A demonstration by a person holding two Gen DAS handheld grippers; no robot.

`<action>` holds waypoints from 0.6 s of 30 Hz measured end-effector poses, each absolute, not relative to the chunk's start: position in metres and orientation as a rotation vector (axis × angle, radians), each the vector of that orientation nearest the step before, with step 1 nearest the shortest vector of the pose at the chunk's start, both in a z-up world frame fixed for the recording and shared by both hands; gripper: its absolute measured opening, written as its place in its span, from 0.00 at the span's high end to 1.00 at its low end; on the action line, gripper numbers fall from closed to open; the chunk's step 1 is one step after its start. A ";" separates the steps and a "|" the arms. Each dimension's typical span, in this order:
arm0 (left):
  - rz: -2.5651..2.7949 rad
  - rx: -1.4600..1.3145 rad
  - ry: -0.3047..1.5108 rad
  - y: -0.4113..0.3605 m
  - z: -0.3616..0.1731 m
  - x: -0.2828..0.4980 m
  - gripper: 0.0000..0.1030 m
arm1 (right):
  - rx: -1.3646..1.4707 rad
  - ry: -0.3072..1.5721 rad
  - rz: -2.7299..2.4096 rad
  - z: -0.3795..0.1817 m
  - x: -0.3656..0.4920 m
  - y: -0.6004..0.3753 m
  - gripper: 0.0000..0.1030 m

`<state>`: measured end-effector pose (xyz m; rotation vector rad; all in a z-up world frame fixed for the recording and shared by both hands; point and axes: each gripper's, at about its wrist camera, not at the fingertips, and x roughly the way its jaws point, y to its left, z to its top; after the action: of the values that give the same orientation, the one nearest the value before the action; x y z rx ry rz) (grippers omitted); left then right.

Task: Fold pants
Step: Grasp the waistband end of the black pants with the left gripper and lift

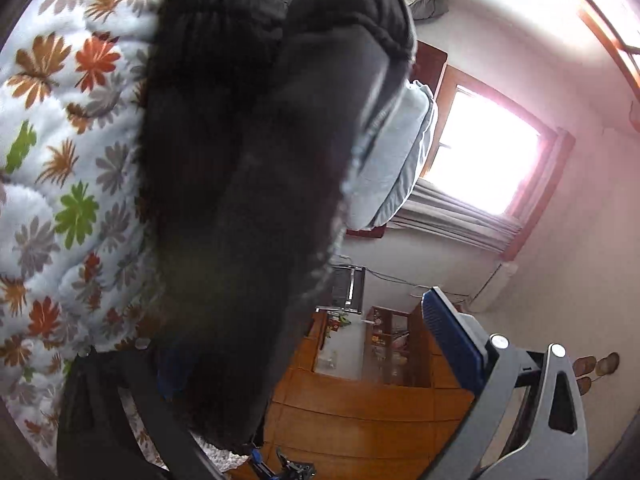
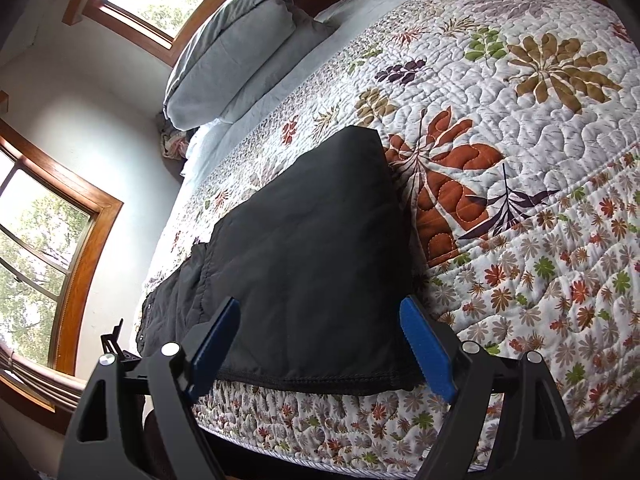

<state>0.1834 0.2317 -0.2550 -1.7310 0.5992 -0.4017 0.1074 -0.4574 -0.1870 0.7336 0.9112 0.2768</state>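
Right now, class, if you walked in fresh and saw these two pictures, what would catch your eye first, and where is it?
First, the black pants, lying folded on the near edge of the floral quilt, between the wide-open right tongs. Next, in the left wrist view, dark fabric of the pants fills the picture close to the lens. Then the grey pillow at the head of the bed, by the windows.
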 end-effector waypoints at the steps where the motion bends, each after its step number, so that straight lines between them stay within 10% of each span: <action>1: -0.390 -1.678 0.613 0.228 -0.248 0.186 0.03 | 0.736 0.909 0.269 -0.187 0.106 -0.460 0.15; 18: -0.433 -1.453 0.660 0.203 -0.236 0.214 0.03 | 0.821 1.009 0.430 -0.230 0.131 -0.462 0.18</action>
<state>0.2144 0.2031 -0.2363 -1.4528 0.6596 -0.4334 0.1306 -0.4624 -0.2297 0.8210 1.0090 0.4295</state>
